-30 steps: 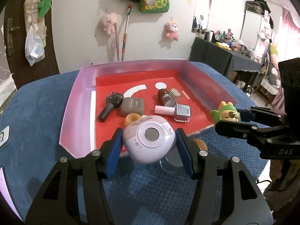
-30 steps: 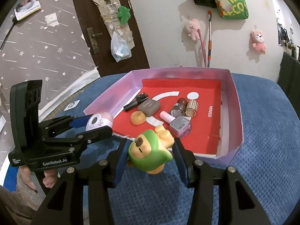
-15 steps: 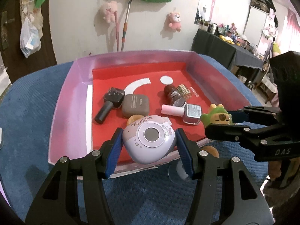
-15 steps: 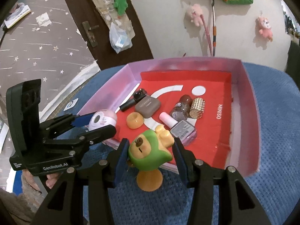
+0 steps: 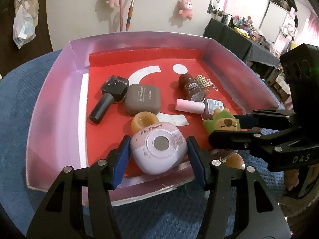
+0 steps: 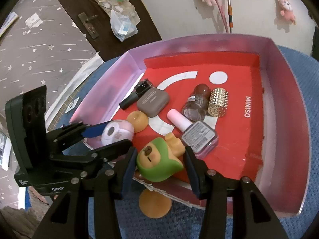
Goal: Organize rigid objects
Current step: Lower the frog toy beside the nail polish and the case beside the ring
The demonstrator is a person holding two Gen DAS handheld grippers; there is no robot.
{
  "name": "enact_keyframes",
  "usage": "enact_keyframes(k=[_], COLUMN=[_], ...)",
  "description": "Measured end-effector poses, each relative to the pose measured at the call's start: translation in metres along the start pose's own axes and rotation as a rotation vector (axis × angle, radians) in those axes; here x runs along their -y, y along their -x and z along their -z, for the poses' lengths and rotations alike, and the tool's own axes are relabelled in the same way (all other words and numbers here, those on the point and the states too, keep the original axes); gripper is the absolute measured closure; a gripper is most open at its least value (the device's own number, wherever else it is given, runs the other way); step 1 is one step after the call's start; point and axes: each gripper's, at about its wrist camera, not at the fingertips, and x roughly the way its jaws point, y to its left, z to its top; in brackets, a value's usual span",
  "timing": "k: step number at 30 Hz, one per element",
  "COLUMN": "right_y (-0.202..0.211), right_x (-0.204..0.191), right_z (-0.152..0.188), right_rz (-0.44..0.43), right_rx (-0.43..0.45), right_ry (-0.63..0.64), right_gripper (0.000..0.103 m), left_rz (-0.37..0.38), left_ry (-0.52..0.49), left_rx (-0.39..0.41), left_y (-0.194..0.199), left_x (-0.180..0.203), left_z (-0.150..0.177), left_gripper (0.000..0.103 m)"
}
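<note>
Two hand-held tongs hover over the near edge of a shallow pink-walled box with a red cardboard floor (image 5: 49, 119), each carrying a toy. The left gripper (image 5: 158, 151) is clamped partway closed on a rounded lilac-and-pink plastic toy camera lettered "My Melody" (image 5: 159, 149), its blue pads pressed against both flanks. The right gripper (image 6: 159, 160) is likewise closed partway on a squat rubbery bear figure in a green hood (image 6: 157, 161), whose round orange suction base (image 6: 155, 205) hangs below the pads, outside the box's front lip.

The risks, as judged from here: that dangling base could catch on the low front wall as the figure goes in, tipping or twisting it in the pads. The two tongs sit just beside each other, so their fingers could knock together. Just ahead of the pads lie an amber ring-shaped jelly piece (image 5: 142, 120), a taupe eyeshadow case (image 5: 142, 99) and a pink-capped polish bottle (image 6: 191, 127); releasing onto them would leave either toy rocking or rolling.
</note>
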Motion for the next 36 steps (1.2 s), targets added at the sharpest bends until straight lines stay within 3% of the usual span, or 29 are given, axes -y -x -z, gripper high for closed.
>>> enact_keyframes(k=[12,27,36], right_y=[-0.004,-0.015,-0.018], right_x=[0.012,0.015,0.015], right_z=[-0.007,-0.016,-0.015], right_rz=[0.073,0.237,0.249], right_rx=[0.027,0.085,0.088], right_ry=[-0.025,0.018,0.019], right_gripper=[0.053,0.052,0.052], left_rz=[-0.025,-0.072,-0.075], left_ry=[0.004,0.011,0.014], left_rx=[0.014,0.023,0.022], left_y=[-0.010,-0.027,-0.027], left_x=[-0.003,-0.012,-0.014], left_z=[-0.008,-0.018,-0.018], left_gripper=[0.049,0.049,0.049])
